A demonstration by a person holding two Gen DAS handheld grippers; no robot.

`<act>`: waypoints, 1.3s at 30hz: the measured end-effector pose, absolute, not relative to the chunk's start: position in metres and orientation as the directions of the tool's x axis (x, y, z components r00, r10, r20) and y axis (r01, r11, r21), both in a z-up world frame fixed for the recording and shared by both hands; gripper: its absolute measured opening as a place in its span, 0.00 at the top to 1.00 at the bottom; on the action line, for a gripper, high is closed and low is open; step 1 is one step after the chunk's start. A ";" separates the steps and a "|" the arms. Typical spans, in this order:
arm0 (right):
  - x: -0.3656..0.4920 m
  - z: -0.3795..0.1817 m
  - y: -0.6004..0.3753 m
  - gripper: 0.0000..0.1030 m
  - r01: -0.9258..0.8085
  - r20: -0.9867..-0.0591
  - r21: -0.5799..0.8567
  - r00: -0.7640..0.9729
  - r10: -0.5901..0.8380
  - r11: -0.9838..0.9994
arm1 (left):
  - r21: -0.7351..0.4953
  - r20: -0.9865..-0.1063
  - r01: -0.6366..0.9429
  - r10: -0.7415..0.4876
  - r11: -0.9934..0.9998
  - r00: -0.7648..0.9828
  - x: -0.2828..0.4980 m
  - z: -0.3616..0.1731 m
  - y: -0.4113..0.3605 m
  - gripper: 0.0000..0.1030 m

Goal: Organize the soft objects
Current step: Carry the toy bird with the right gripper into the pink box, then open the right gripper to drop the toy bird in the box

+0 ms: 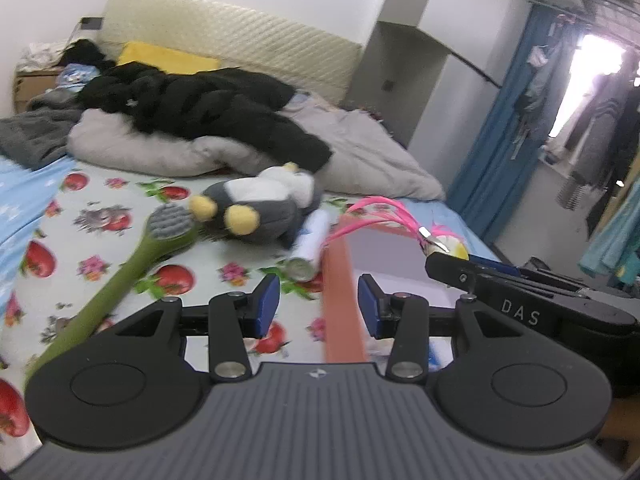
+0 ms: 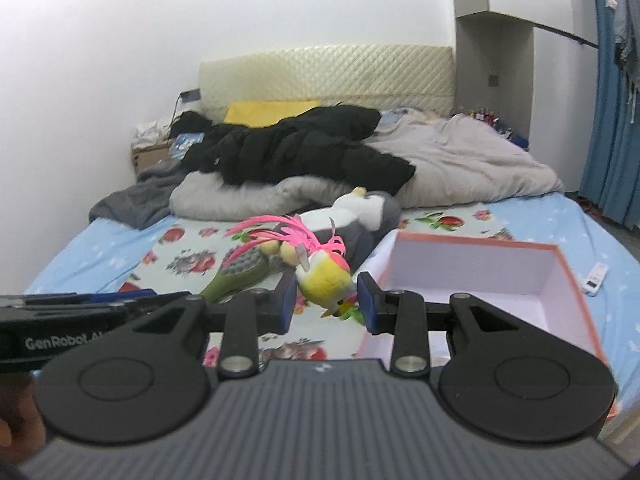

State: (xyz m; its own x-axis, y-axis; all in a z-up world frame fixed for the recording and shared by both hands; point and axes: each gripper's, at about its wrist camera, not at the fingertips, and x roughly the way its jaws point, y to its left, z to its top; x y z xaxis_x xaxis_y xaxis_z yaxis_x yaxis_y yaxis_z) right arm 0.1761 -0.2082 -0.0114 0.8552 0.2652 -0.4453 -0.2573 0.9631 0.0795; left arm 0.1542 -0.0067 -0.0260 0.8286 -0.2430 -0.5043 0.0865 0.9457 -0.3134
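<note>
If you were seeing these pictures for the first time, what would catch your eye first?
The yellow bird toy with pink feathers, held between the right gripper's fingers just left of the open pink box. Behind it, a grey penguin plush lies on the fruit-print sheet, beside a green brush.

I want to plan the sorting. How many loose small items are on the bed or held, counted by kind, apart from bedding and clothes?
Plush toys: 2 (grey-and-white penguin plush, yellow bird toy with pink feathers between the right gripper fingers)
Brushes: 1 (green long-handled brush)
White cylinders: 1
Pink-edged open boxes: 1
Total: 5
</note>
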 end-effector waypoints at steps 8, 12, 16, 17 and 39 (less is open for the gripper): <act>0.180 -0.023 -0.251 0.64 -0.157 -0.464 0.104 0.866 0.187 0.982 | -0.307 -0.488 0.189 -0.324 0.933 0.811 0.168 -0.019 -0.049 0.52; 0.191 -0.043 -0.269 0.64 -0.109 -0.503 0.117 0.851 0.154 0.987 | -0.305 -0.511 0.213 -0.348 0.928 0.786 0.183 -0.030 -0.067 0.52; 0.209 -0.067 -0.279 0.64 -0.088 -0.548 0.138 0.823 0.149 0.987 | -0.301 -0.549 0.222 -0.359 0.927 0.754 0.203 -0.049 -0.083 0.52; 0.212 -0.072 -0.281 0.64 -0.086 -0.558 0.146 0.815 0.154 0.986 | -0.300 -0.561 0.223 -0.360 0.928 0.746 0.208 -0.054 -0.087 0.52; 0.264 -0.133 -0.278 0.48 -0.149 -0.667 0.230 0.696 0.268 0.962 | -0.244 -0.703 0.196 -0.313 0.950 0.639 0.279 -0.122 -0.104 0.52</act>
